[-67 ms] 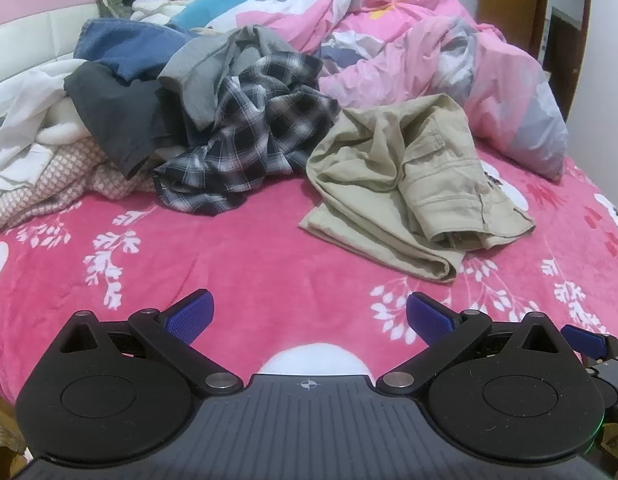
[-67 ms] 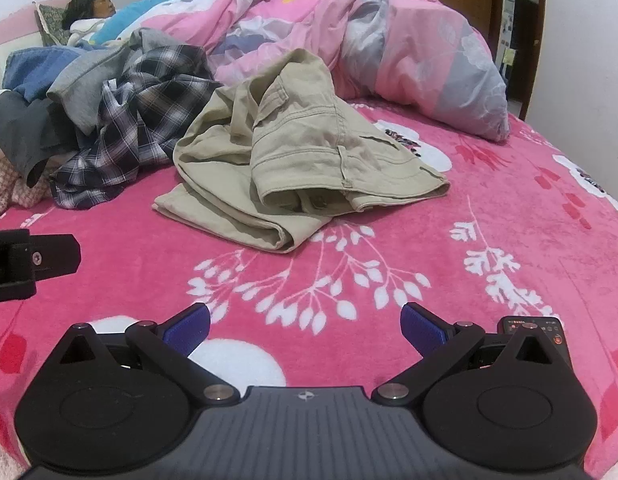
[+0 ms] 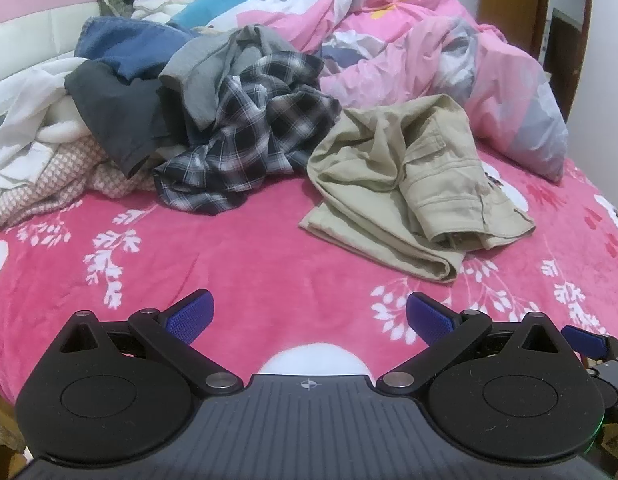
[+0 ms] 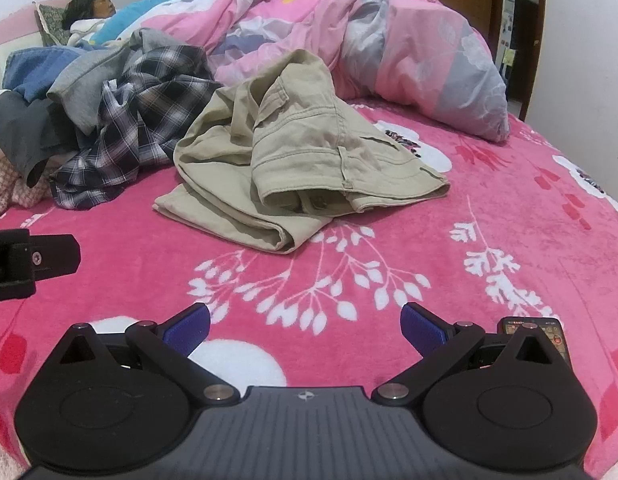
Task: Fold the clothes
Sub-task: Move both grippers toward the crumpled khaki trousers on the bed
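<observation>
Trousers (image 4: 293, 160), khaki, lie crumpled mid-bed, one leg doubled over the other, apart from the pile (image 3: 213, 112) of plaid, grey and blue clothes heaped to my left. Both my claws hang low over the pink blanket (image 3: 229, 248) near the bed's front edge: left claw (image 3: 309, 316) released and holding nothing, right claw (image 4: 305, 326) likewise spread and bare.

Risks as I judge them: the cloth is limp and layered, so a pinch on the near hem may take two layers at once and drag the whole bundle; the plush blanket may get nipped along with it. A remote (image 4: 549, 332) sits just beside my right claw and could be knocked off. The duvet (image 4: 409, 48) crowds the far right. Open room is the bare blanket between claws and trousers, and to their right.
</observation>
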Tool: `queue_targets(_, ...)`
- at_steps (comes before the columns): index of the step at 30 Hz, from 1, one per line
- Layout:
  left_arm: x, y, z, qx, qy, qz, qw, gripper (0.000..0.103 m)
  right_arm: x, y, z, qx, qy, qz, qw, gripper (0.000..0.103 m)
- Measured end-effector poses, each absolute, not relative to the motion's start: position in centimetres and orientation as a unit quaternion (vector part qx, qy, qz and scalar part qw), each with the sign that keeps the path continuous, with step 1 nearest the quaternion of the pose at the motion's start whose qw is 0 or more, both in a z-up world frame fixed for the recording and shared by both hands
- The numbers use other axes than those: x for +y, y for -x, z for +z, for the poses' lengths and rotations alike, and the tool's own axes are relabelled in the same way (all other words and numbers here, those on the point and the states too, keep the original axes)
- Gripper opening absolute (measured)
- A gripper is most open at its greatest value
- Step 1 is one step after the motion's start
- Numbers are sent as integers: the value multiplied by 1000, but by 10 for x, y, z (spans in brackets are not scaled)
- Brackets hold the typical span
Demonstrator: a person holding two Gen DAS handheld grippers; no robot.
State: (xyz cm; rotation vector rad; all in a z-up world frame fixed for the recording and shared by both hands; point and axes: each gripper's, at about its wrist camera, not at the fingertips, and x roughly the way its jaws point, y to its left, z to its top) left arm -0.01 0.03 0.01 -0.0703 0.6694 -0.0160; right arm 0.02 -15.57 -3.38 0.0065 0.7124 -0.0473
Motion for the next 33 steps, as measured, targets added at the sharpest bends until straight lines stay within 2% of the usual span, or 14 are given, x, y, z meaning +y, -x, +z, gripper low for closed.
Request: queue_targets(33, 2, 2, -1, 332, 8, 20, 943, 103, -154, -2, -28, 347, -3, -22, 938, 103)
